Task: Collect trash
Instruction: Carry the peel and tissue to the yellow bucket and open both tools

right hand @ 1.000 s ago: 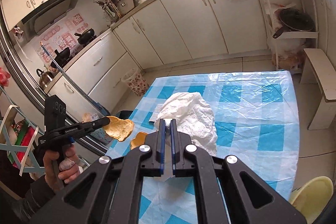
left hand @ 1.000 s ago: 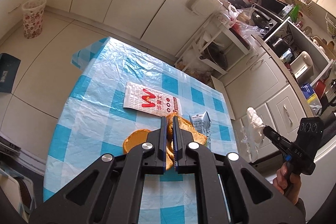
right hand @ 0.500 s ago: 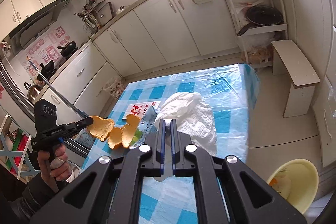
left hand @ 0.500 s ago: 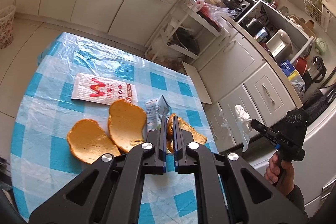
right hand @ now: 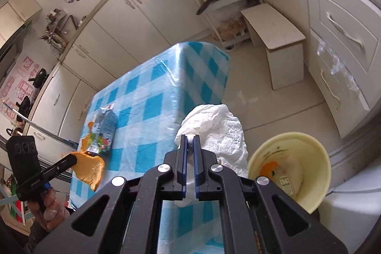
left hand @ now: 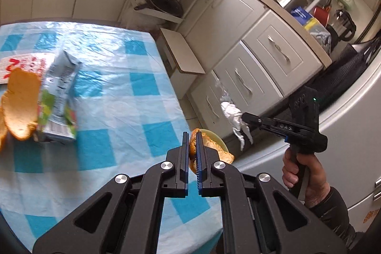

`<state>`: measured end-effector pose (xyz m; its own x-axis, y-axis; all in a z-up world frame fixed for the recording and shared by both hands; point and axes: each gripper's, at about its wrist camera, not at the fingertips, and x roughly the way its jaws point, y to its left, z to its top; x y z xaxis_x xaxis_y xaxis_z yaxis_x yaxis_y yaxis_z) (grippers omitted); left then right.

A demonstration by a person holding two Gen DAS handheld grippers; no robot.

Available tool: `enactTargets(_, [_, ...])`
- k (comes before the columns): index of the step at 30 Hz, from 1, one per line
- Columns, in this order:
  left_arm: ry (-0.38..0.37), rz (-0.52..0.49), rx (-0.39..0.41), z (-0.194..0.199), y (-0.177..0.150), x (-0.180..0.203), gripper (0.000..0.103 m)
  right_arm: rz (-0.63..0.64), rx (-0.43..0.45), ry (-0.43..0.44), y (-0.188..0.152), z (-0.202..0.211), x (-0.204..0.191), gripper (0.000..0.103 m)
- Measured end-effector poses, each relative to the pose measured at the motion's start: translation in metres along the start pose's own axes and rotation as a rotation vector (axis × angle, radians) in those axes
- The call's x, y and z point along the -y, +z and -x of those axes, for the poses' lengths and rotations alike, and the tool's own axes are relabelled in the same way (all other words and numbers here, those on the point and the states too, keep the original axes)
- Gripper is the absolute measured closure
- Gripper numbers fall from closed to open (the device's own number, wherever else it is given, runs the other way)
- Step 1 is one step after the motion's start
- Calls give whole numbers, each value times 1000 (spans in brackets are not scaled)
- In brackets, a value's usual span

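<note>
- The left gripper [left hand: 192, 135] is clamped on a piece of orange peel [left hand: 209, 146], held past the table's edge with the rim of the yellow tub [left hand: 220, 139] showing just behind it.
- The right gripper [right hand: 190, 138] pinches a crumpled white paper towel [right hand: 221, 127], hanging beside the table corner and next to the tub, which sits on the floor with scraps already inside.
- Further back, on the blue-checked tablecloth [left hand: 123, 97], a small drink carton [left hand: 60, 97] lies with another peel piece [left hand: 22, 101] touching it.
- Beyond that a printed paper wrapper [left hand: 14, 63] lies flat.
</note>
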<state>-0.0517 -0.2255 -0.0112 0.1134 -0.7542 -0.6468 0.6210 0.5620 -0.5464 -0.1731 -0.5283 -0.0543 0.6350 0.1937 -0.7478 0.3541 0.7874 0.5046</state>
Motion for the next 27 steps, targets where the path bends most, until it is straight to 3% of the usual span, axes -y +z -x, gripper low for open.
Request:
enactTargets(4, [-5,-2,-67,-48,-15,31,98,-83,-92,-90,-5,-21,34,97])
enactTargets(7, [8,-1,-113,-80,-23,49,98,-54,-146,-199,-10,-32,46,97])
enactTargets(10, [35,-2,-156,-109,-29,63,98,-49,-240,-254,-20,-49,68,95])
enactTargets(11, [46,-3,-171,-119,-31,67,98,-41,-281,-276,-23,-56,72,92])
enactTargets(12, [55,-6,-185,-127,-34,72,98,-41,-294,-292,-24,-59,76,75])
enactTargets(13, [65,-9,-197,-136,-35,76,98,-51,-283,-309,-23,-58,81,57])
enactTargets(16, [94,-17,-235,-162,-43,89,98,-116,-196,-301,-12,-36,91,54])
enactTargets(22, [137,-28,-301,-207,-51,109,98,-234,74,-169,11,33,98,43])
enactTargets(27, [180,-34,-337,-239,-54,121,98,-277,190,-84,22,60,95,40])
